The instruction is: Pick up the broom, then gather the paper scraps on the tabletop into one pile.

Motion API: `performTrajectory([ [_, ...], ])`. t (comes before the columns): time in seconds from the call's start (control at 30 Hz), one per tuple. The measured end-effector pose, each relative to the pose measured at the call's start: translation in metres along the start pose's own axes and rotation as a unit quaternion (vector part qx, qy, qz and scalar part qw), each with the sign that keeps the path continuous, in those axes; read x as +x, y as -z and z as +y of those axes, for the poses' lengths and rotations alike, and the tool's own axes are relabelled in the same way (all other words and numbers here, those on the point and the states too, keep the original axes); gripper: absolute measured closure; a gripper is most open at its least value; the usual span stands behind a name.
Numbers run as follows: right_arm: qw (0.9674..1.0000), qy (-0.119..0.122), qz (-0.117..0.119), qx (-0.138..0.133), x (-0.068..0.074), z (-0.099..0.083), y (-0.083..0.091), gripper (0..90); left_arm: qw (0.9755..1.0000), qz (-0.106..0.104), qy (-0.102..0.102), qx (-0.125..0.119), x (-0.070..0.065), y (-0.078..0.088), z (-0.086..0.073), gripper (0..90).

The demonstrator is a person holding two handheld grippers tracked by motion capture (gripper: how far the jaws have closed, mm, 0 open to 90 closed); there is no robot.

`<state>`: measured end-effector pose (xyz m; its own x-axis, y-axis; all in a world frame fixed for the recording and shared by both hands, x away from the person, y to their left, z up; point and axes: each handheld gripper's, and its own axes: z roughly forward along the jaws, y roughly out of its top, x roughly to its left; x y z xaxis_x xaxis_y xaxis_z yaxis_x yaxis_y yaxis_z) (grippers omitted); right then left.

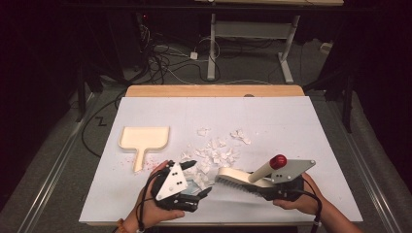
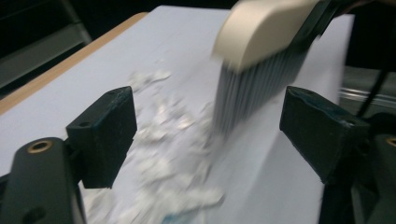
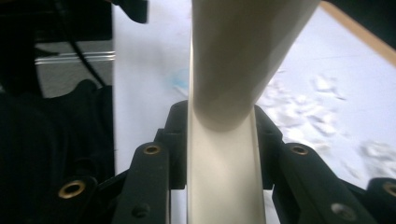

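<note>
two grippers working at lower centre of the high view, right gripper (image 1: 272,187) clamping a cream brush (image 1: 238,178), left gripper (image 1: 198,178) gaping empty beside paper scraps (image 1: 214,153)

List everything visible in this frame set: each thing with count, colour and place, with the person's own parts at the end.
Brush: one, cream body with pale bristles and a red-tipped handle, near right of the table, clamped in the right gripper.
Paper scraps: many, white, scattered at mid-table and in front of the left gripper.
Dustpan: one, cream, lying flat on the left half of the table, untouched.
Table: one, white sheet over a wooden top.
Cables: several, black and white, on the floor beyond the table.
Desk frame: one, white, at the back.
Left gripper: black, jaws open, nothing between them.
Right gripper: black, shut on the brush.
Hands: two, bottom edge.
</note>
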<state>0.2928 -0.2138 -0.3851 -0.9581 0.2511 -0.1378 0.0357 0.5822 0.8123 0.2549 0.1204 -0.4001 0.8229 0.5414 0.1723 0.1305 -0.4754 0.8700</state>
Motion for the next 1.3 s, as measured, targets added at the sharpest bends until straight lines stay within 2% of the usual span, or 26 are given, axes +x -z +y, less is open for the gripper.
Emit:
performTrajectory([
  [0.07,0.9998,-0.005,-0.020,-0.003,-0.003,0.001,0.003,67.9,0.9994,0.031,0.008,0.012,0.007,0.008,-0.014,17.6],
  [0.1,0.9995,-0.012,-0.029,-0.005,-0.005,0.001,0.005,67.9,0.9994,0.031,0.008,0.012,0.007,0.008,-0.014,17.6],
  [0.13,0.9995,-0.012,-0.029,-0.005,-0.005,0.001,0.005,67.9,0.9988,0.045,0.011,0.017,0.011,0.012,-0.021,17.6],
  [0.17,0.9986,-0.016,-0.048,-0.010,-0.007,0.001,0.008,67.9,0.9970,0.070,0.013,0.032,0.016,0.016,-0.034,18.1],
  [0.3,0.9961,-0.029,-0.083,-0.013,-0.013,0.001,0.013,67.9,0.9927,0.104,0.019,0.057,0.023,0.022,-0.058,18.2],
  [0.37,0.9956,-0.037,-0.085,-0.011,-0.017,0.000,0.014,67.9,0.9883,0.138,0.036,0.053,0.024,0.027,-0.072,19.5],
  [0.4,0.9944,-0.040,-0.098,-0.009,-0.019,0.000,0.015,67.9,0.9869,0.149,0.039,0.049,0.024,0.028,-0.075,21.7],
  [0.43,0.9937,-0.040,-0.105,-0.005,-0.020,-0.001,0.015,67.9,0.9869,0.149,0.039,0.049,0.024,0.028,-0.075,22.0],
  [0.47,0.9932,-0.040,-0.109,-0.001,-0.022,-0.001,0.016,67.9,0.9855,0.149,0.062,0.051,0.022,0.030,-0.081,21.5],
  [0.53,0.9919,-0.044,-0.119,0.000,-0.025,-0.002,0.018,67.9,0.9841,0.162,0.045,0.059,0.017,0.032,-0.084,21.2],
  [0.57,0.9918,-0.045,-0.119,0.001,-0.027,-0.003,0.019,67.9,0.9838,0.161,0.050,0.061,0.015,0.033,-0.085,21.2],
  [0.6,0.9912,-0.046,-0.124,0.000,-0.029,-0.003,0.021,67.9,0.9840,0.163,0.043,0.058,0.016,0.033,-0.084,21.1],
  [0.67,0.9883,-0.050,-0.144,0.002,-0.033,-0.004,0.024,67.9,0.9838,0.160,0.049,0.064,0.015,0.031,-0.084,20.2],
  [0.7,0.9871,-0.051,-0.151,0.002,-0.036,-0.005,0.026,67.9,0.9839,0.162,0.042,0.064,0.016,0.031,-0.085,19.5],
  [0.8,0.9812,-0.056,-0.184,0.005,-0.043,-0.008,0.032,67.9,0.9837,0.160,0.044,0.068,0.016,0.030,-0.086,17.6],
  [0.83,0.9774,-0.059,-0.203,0.007,-0.047,-0.010,0.035,67.9,0.9835,0.157,0.059,0.068,0.018,0.031,-0.088,16.7],
  [0.87,0.9774,-0.059,-0.203,0.007,-0.047,-0.010,0.035,67.9,0.9835,0.157,0.059,0.068,0.018,0.031,-0.088,16.7],
  [0.9,0.9693,-0.064,-0.237,0.018,-0.054,-0.014,0.037,67.9,0.9828,0.159,0.063,0.069,0.021,0.033,-0.090,16.7],
  [0.97,0.9604,-0.070,-0.269,0.025,-0.062,-0.017,0.037,67.9,0.9829,0.155,0.070,0.069,0.024,0.033,-0.092,16.7],
  [1.07,0.9530,-0.080,-0.291,0.029,-0.077,-0.020,0.034,67.9,0.9826,0.154,0.075,0.072,0.026,0.032,-0.093,16.7],
  [1.1,0.9530,-0.080,-0.291,0.029,-0.077,-0.020,0.034,67.9,0.9826,0.152,0.075,0.076,0.028,0.031,-0.094,16.7],
  [1.13,0.9511,-0.085,-0.295,0.032,-0.083,-0.021,0.031,68.0,0.9828,0.149,0.076,0.078,0.028,0.029,-0.095,16.6],
  [1.17,0.9466,-0.081,-0.309,0.046,-0.094,-0.022,0.021,68.0,0.9828,0.148,0.073,0.083,0.028,0.028,-0.095,16.7],
  [1.2,0.9466,-0.081,-0.309,0.046,-0.094,-0.022,0.021,68.0,0.9829,0.148,0.071,0.084,0.028,0.027,-0.095,16.7],
  [1.23,0.9424,-0.076,-0.318,0.072,-0.106,-0.024,0.007,68.0,0.9831,0.145,0.071,0.086,0.029,0.027,-0.095,16.7],
  [1.3,0.9368,-0.065,-0.330,0.096,-0.116,-0.025,-0.008,68.0,0.9831,0.144,0.071,0.088,0.029,0.026,-0.095,16.7],
])
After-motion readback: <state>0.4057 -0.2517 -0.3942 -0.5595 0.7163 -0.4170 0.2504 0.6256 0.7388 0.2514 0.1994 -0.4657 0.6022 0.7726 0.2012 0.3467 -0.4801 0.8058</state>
